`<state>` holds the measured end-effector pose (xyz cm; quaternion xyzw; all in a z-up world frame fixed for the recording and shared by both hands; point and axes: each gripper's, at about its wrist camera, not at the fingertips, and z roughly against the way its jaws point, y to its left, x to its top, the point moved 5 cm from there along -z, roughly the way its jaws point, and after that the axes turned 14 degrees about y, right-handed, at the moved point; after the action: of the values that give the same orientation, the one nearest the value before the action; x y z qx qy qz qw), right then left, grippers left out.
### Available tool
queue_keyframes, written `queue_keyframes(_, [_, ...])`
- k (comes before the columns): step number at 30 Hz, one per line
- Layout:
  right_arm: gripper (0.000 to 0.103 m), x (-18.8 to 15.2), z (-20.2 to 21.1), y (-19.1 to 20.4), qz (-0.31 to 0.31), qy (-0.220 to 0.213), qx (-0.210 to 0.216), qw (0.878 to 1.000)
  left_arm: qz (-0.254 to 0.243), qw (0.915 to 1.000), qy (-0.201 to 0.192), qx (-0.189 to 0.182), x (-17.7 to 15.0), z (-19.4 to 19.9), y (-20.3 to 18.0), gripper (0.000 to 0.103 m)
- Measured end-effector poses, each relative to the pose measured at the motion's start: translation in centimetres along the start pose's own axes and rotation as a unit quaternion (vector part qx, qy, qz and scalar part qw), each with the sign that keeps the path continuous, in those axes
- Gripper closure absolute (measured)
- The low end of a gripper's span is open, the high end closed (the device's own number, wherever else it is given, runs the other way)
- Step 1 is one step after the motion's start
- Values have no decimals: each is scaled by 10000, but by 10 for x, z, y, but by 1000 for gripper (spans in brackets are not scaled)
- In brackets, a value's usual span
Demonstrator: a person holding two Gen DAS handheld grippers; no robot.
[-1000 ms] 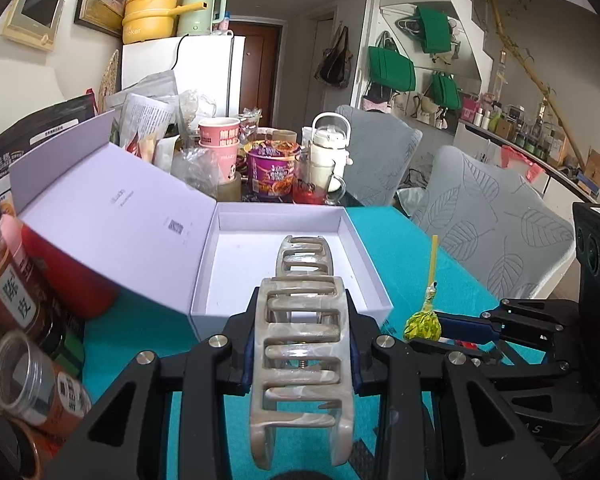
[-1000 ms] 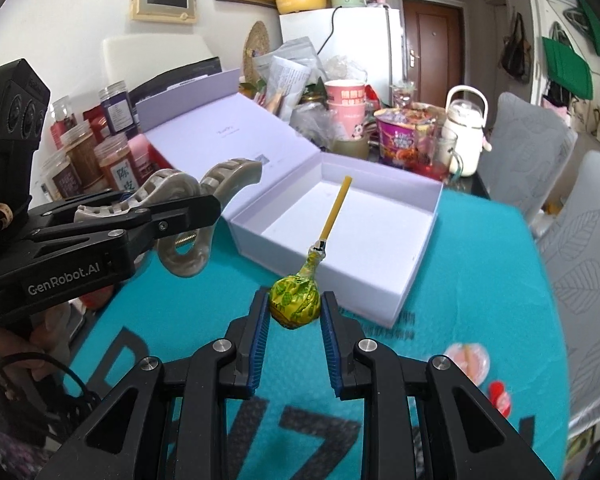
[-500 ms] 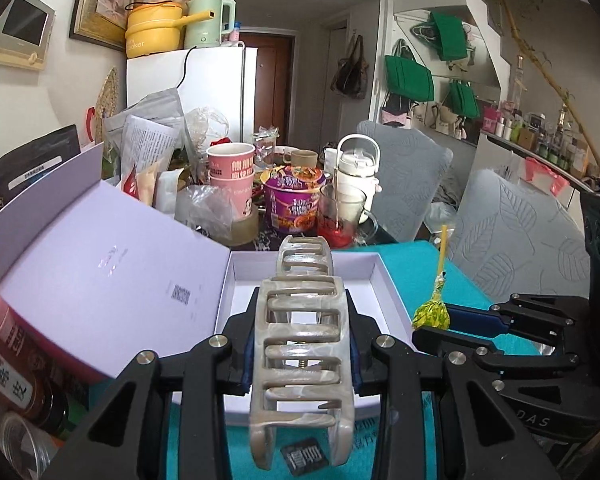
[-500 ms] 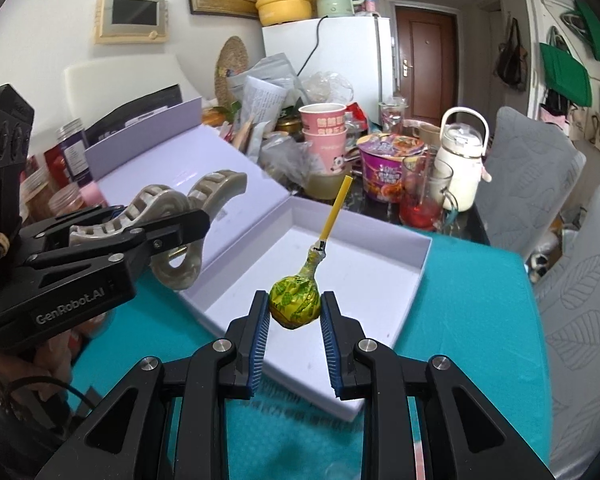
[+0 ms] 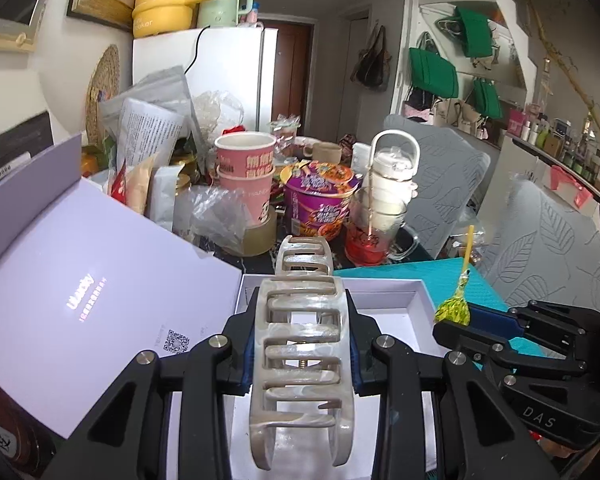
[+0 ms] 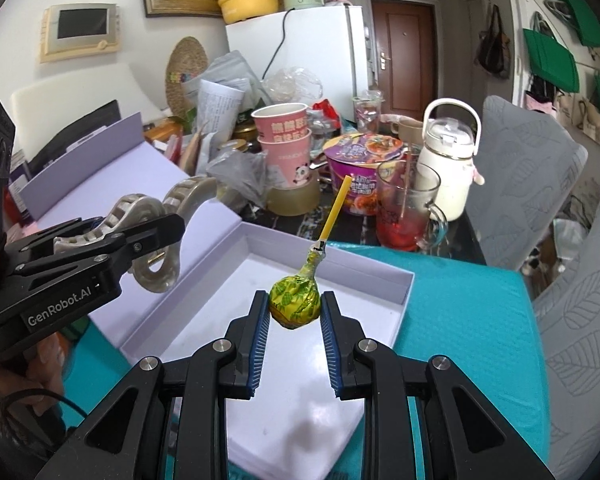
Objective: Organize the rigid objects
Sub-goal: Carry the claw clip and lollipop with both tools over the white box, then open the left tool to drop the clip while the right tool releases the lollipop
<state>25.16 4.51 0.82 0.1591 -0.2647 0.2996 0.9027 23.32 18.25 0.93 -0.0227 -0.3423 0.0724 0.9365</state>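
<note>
A marbled beige hair claw clip (image 5: 300, 332) stands upright between the fingers of my left gripper (image 5: 302, 360), which is shut on it. My right gripper (image 6: 294, 320) is shut on the head of a lollipop (image 6: 294, 304) in a yellow-green wrapper, its yellow stick pointing up and away. Both hang over the open lilac box (image 6: 328, 256), whose white floor lies under them. The box's lid (image 5: 80, 300) leans back to the left. In the right wrist view, the left gripper (image 6: 152, 240) with the clip (image 6: 140, 208) is over the box's left wall. In the left wrist view, the right gripper (image 5: 480, 320) holds the lollipop (image 5: 452, 308) over its right wall.
Just behind the box stand pink paper cups (image 6: 284, 132), a tape roll (image 6: 292, 200), a purple noodle bowl (image 6: 360, 160), a glass mug with red liquid (image 6: 404, 220) and a white jug (image 6: 448, 160). A teal mat (image 6: 460, 320) covers the table; grey chairs (image 6: 520, 168) stand to the right.
Both grippers have moved forward together, from in front of the box to over its inside. Each has kept its hold: the clip on the left, the lollipop on the right.
</note>
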Motion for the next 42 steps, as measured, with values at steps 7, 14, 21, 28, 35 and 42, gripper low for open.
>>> queue_keyframes(7, [78,3,-34,-11,-206,206,27,9996,-53,9987,499,32,-7,-42,1,70])
queue_keyframes(14, [78,-12,-66,-16,-190,643,-23,9978,-111,9962,849,141,-17,-69,-2,70])
queue_keyframes(21, [77,-19,-80,-18,-183,859,-18,9961,-34,9940,1011,414,-21,-81,1,70])
queue_keyframes(28, [75,-17,-81,-24,-293,907,-130,9954,221,9884,1372,612,-22,-91,11,68])
queue_keyframes(35, [67,-16,-77,-25,-299,858,-240,9956,257,9884,1305,734,-21,-86,13,55])
queue_keyframes(42, [67,-11,-63,-22,-277,735,-266,9966,238,9904,1210,623,-19,-71,7,55])
